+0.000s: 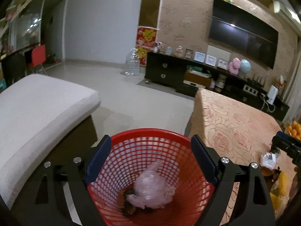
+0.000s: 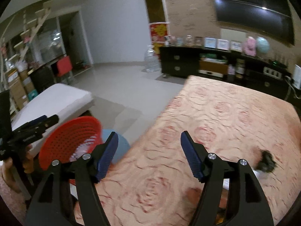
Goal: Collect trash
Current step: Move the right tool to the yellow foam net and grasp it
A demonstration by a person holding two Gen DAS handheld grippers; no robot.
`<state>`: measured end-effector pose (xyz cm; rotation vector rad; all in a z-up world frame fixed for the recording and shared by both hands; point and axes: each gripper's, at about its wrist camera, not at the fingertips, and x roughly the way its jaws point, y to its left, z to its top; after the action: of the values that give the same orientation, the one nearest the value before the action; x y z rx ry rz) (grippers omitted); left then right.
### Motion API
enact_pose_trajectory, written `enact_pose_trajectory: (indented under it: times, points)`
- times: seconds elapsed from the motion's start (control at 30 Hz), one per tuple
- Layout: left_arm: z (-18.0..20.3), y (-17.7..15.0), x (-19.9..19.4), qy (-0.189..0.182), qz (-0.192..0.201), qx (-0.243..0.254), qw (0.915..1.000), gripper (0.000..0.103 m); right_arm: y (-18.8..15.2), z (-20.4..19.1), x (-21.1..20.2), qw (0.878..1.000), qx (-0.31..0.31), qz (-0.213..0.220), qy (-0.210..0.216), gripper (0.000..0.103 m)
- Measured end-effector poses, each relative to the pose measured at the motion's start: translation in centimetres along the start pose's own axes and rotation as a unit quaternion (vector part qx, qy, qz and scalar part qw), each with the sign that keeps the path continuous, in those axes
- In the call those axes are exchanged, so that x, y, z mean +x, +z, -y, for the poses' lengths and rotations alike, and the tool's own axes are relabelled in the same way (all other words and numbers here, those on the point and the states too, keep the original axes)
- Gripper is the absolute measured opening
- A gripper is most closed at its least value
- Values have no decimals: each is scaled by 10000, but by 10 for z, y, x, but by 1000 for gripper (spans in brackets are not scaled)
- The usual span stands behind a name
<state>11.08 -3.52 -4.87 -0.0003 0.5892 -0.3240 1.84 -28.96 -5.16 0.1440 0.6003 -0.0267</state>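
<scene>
My left gripper (image 1: pixel 150 139) hangs open over a red mesh basket (image 1: pixel 150 131), whose rim shows between its blue pads (image 1: pixel 100 160). Inside lie a crumpled pink plastic bag (image 1: pixel 152 186) and a brown-orange scrap (image 1: pixel 123 200). My right gripper (image 2: pixel 149 137) is open above a table with a rose-patterned cloth (image 2: pixel 216 116), and nothing is between its fingers. On the cloth to its right lies a dark scrap (image 2: pixel 267 162) on a bit of white paper (image 2: pixel 260 174). The right wrist view shows the basket (image 2: pixel 71 141) at the left, with the left gripper (image 2: pixel 50 120) beside its rim.
A white cushioned seat (image 1: pixel 41 109) stands left of the basket and a pale blue stool (image 2: pixel 120 146) behind it. Oranges (image 1: pixel 294 130) and a white wrapper (image 1: pixel 268 160) lie at the table's right edge. A dark TV cabinet (image 1: pixel 169 71) and a water jug (image 1: pixel 132 64) stand across the tiled floor.
</scene>
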Motion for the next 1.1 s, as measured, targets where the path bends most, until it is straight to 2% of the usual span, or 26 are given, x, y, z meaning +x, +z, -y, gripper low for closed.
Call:
enact_pose_trajectory:
  times: [0.3,0.57,0.73,0.87,1.0,1.1]
  points:
    - [32,-2,3,-315,-27,242,9992,83,-39,72,-42,9932,451,31,-1070,70]
    - [67,-9,4,-618,-109,514,9967,83,-74,112,-73,9839,1034,-44,-1455,70]
    - [95,-19,6,-754,-197,851,9933,83,-91,117,-85,9818,1228,-43,-1448,72]
    - [110,-26,8,-783,-252,1053,9910,83,-100,111,-87,9857,1248,-89,-1131,77]
    - [113,-27,11,-775,-284,1065,9909,83,-102,93,-82,9924,936,-149,-789,82]
    - [113,-27,12,-767,-311,1032,9912,83,-104,79,-71,9956,650,-303,-607,82]
